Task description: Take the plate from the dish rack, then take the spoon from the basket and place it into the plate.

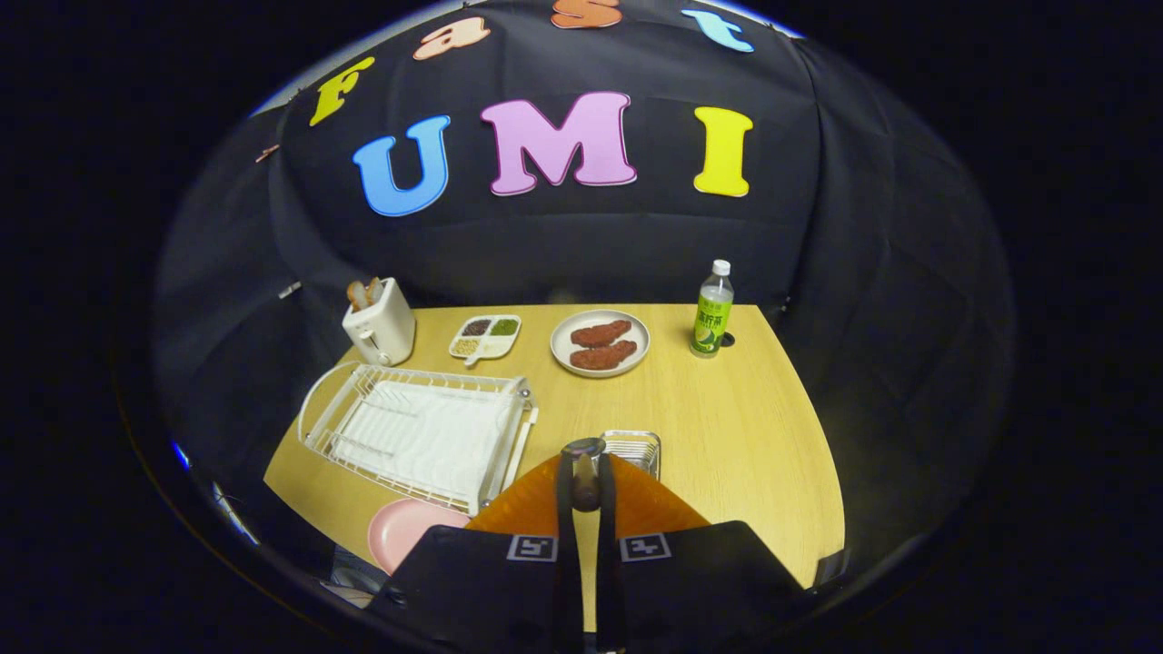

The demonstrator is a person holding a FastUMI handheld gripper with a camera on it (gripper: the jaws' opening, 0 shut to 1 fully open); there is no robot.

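We see the tool (586,486) pinching the spoon (584,450) — above the basket (636,447), pink plate (400,531) on bench (727,427).

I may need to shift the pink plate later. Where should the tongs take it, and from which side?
Take the plate by its rim, coming in low from the side away from the rack: it lies flat on the table, so only the thin edge offers a hold. The tongs are shut on the spoon now, so free them first.
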